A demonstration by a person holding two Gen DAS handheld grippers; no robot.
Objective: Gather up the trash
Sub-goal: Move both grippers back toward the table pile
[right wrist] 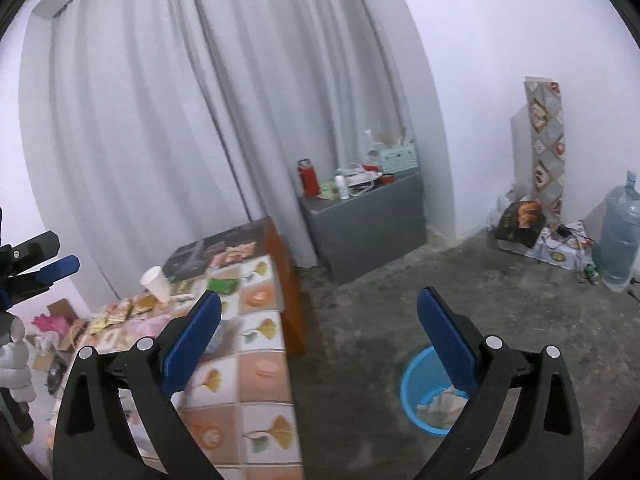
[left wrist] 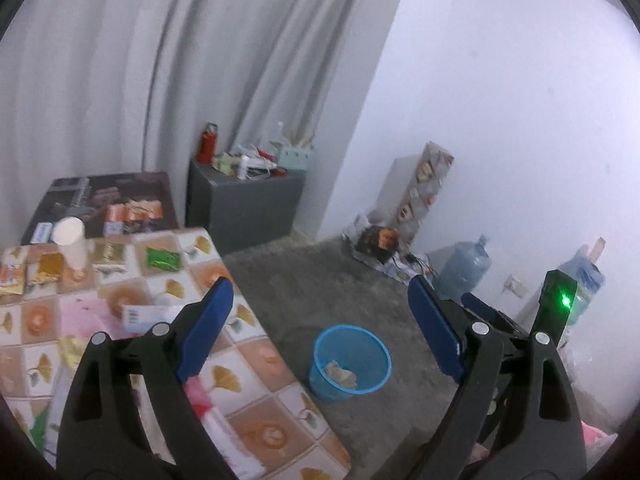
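Both tools, the left tool (left wrist: pixel 320 320) and right tool (right wrist: pixel 320 332), hang with blue pads wide apart, holding nothing. Below sits a round blue mesh bin (left wrist: pixel 350 364) with crumpled paper (left wrist: pixel 340 374) inside. Crinkly foil wrappers (left wrist: pixel 162 258) lie flat on the glossy tiled bench (left wrist: pixel 256 360); slick packets could slip, and the light paper cup (left wrist: pixel 72 240), possibly empty, might topple.

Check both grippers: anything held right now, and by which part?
Nothing held. The left gripper and the right gripper both stand open with empty jaws. Crumpled paper already lies in the blue bin on the floor.
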